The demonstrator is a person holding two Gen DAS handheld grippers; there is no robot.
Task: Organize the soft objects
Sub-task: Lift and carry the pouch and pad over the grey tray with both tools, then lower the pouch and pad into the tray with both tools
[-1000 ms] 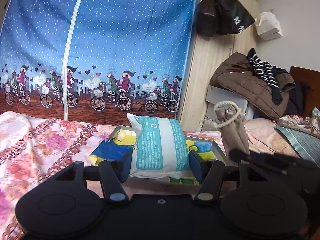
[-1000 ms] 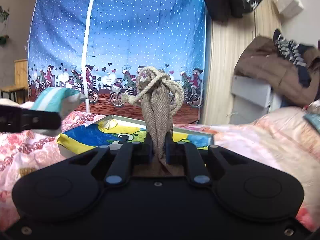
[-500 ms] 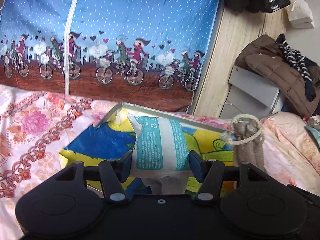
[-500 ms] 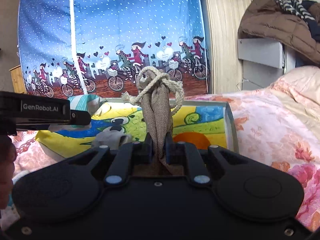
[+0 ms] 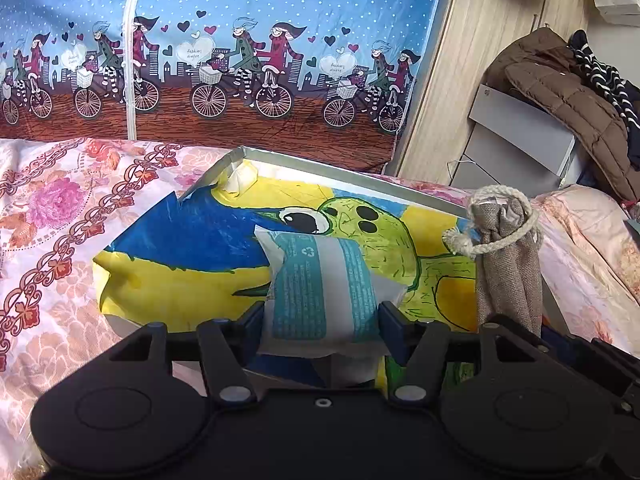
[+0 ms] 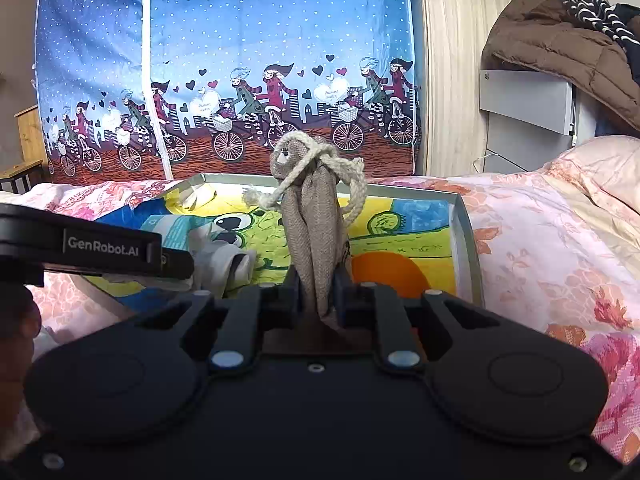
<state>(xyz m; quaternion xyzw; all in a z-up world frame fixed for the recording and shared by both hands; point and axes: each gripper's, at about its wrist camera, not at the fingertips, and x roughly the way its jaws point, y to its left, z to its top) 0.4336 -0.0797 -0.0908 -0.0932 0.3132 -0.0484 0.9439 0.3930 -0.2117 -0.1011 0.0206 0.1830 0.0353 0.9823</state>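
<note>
Two black two-finger grippers are positioned over a shallow grey tray (image 5: 352, 174) lined with a blue, yellow and green cartoon sheet, which rests on a pink floral bedspread (image 5: 52, 216). Left gripper (image 5: 322, 322): pads pinch a soft white-and-teal plastic pouch (image 5: 320, 284) from both sides, just above the tray lining. Right gripper (image 6: 316, 296): jaws have just been opening slightly, with a beige burlap drawstring bag (image 6: 314, 232) upright between them and the fingers close against its lower end. A blue curtain (image 6: 240, 60) printed with cyclists hangs behind the tray.
</note>
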